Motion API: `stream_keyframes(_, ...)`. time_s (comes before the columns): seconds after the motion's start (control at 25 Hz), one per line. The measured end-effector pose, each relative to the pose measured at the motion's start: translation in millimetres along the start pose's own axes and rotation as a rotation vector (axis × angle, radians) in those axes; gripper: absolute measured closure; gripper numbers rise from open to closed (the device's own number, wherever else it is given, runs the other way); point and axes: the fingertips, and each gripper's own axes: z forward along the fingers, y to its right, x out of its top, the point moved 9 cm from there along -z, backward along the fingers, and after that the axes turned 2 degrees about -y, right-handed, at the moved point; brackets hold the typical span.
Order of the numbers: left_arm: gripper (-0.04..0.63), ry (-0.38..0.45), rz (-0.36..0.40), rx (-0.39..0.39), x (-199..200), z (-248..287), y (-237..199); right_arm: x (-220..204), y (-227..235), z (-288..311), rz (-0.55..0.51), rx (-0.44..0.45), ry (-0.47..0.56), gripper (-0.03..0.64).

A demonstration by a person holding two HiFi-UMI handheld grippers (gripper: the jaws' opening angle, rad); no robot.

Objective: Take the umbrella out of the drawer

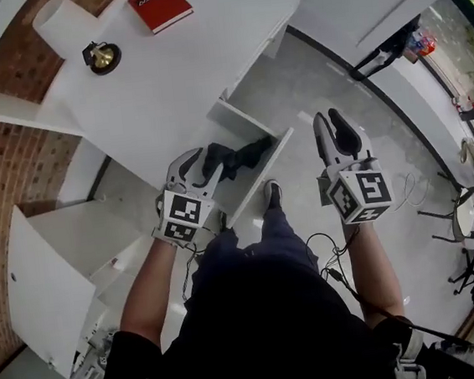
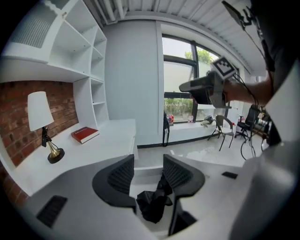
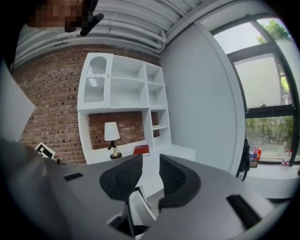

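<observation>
Below the counter's [image 1: 190,63] front edge, the drawer [image 1: 260,180] is standing pulled out, and the black umbrella [image 1: 235,157] is lying bunched up inside it, just behind the drawer's front panel. The left gripper [image 1: 203,165] is hovering over the drawer at the umbrella's near end. Its jaws are standing a narrow gap apart and pinching nothing, and the dark fabric is showing just beneath and beyond the pads; whether a pad is brushing it cannot be told. The right gripper [image 1: 329,118] is hanging over the floor off the drawer's outer side, apart from the umbrella, with its jaws likewise slightly spread and empty. Toward the counter's far edge a red book [image 1: 160,6] is lying flat, and a small lamp [image 1: 102,56] is standing nearer the brick wall.
</observation>
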Motion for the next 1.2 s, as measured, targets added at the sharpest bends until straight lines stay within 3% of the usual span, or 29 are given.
stream_keyframes(0.12,0.416,-0.097,0.094,0.013,-12.6,33.9,8.9,-8.7,18.6,39.5,0.006,0.085,-0.031,0.509)
stream_keyframes(0.24,0.389,-0.226,0.185,-0.021,-32.1,67.9,19.6,-19.8,33.1,75.5,0.019,0.159,-0.077,0.514)
stream_keyframes(0.48,0.341,-0.419,0.271,-0.093,-71.9,117.1,27.6,-38.1,44.2,120.2,0.0,0.259,-0.142,0.517)
stream_keyframes(0.84,0.318,-0.522,0.343,-0.202,-121.3,201.0,31.5,-85.9,81.5,128.5,0.055,0.233,-0.263,0.526)
stream_keyframes(1.0,0.313,-0.605,0.407,-0.251,-151.6,232.5,35.9,-107.6,96.0,126.5,0.076,0.2,-0.312,0.529)
stream_keyframes(1.2,0.293,-0.692,0.432,-0.27,-185.0,262.6,38.7,-127.6,100.2,131.0,0.075,0.171,-0.354,0.529)
